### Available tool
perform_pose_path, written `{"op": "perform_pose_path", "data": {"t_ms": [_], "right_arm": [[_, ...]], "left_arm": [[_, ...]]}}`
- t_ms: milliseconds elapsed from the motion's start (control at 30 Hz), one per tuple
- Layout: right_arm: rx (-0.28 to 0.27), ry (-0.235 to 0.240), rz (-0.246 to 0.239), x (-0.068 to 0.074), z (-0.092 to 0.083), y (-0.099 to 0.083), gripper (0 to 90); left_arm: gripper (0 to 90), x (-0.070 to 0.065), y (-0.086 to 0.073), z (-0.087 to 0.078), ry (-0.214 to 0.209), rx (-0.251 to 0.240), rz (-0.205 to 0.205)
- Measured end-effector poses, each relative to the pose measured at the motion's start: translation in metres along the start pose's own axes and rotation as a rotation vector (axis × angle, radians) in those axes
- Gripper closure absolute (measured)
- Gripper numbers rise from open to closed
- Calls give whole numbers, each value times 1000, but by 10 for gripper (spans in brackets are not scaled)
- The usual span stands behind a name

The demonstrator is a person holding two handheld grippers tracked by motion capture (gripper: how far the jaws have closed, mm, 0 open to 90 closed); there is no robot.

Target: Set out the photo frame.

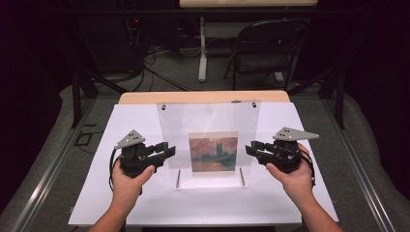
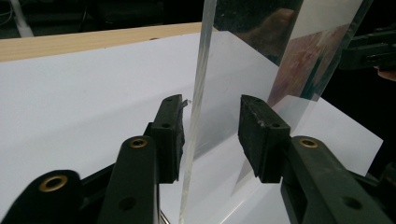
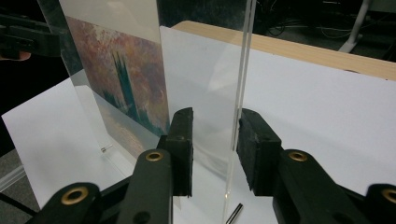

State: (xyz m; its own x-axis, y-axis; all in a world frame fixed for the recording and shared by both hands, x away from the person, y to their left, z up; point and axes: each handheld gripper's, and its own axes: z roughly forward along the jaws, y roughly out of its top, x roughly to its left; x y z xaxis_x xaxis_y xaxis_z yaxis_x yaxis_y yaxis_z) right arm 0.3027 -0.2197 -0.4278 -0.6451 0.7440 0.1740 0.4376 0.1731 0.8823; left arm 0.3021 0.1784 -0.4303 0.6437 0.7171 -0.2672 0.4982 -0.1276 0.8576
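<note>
At frame centre one clear frame (image 1: 208, 140) holding one picture (image 1: 213, 152) stood upright on the white sheet (image 1: 96, 203), its side edges between two grippers, left (image 1: 168, 151) and right (image 1: 252, 148), jaws apart, unclamped.

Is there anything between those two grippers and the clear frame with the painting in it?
Nothing visible. The left gripper straddles one side edge of the clear frame and the right gripper straddles the other, pads apart from the pane. Two small metal pins lie on the white sheet at the frame's foot, below the jaws, not in their way.
</note>
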Motion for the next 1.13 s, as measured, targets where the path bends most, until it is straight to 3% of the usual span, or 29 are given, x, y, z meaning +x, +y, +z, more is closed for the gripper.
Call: {"op": "perform_pose_path", "data": {"t_ms": [400, 733, 933, 1133], "right_arm": [[-20, -3, -6, 0, -3, -16, 531], [-24, -29, 43, -9, -9, -39, 445], [-25, -60, 93, -22, -11, -58, 437], [-4, -99, 138, -33, -10, -80, 437]], "left_arm": [[487, 7, -11, -9, 35, -1, -16], [460, 18, -33, -21, 82, -12, -30], [453, 27, -48, -20, 121, -13, -27], [452, 37, -62, -17, 129, -21, -56]]}}
